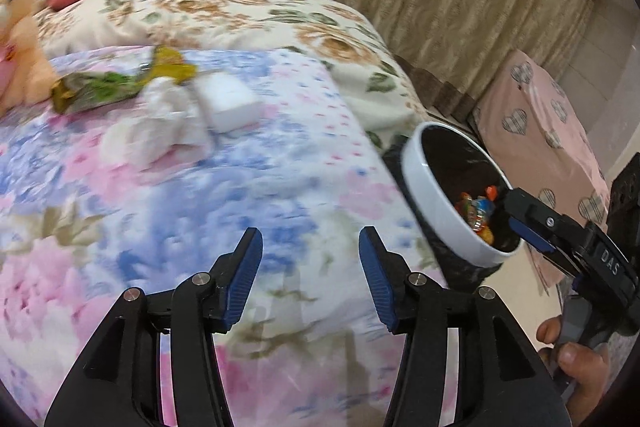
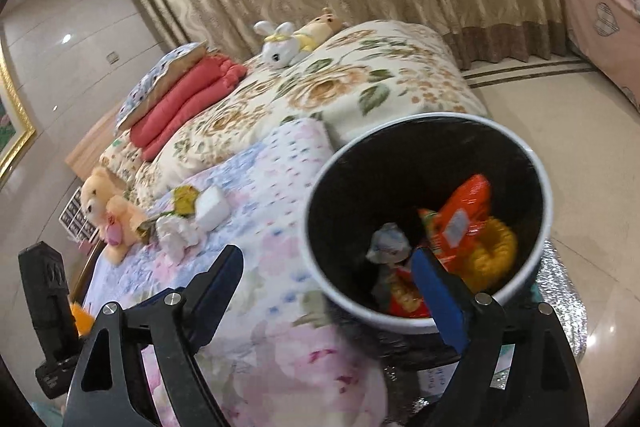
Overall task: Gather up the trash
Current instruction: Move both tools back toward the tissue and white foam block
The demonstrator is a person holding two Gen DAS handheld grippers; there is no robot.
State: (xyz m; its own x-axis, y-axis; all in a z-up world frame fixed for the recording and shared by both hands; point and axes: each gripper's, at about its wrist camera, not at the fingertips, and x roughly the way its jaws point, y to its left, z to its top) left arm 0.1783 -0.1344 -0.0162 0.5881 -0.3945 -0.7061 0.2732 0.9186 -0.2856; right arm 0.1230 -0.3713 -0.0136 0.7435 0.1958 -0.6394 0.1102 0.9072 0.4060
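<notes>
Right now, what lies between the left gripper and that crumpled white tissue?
Only bare floral bedspread, as the left wrist view shows; the left gripper stands open and empty, short of the tissue.

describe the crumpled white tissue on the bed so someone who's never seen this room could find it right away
On the pastel floral quilt covering the bed's near end, a small cluster of litter lies by the peach teddy bear. The crumpled white tissue sits nearest the foot, soft and wrinkled, unlike the smooth white rectangular box and green-yellow snack wrapper beside it.

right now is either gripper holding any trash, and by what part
Nothing is held. The left gripper is open over the bedspread, and the right gripper is open at the bin, which has wrappers inside.
</notes>
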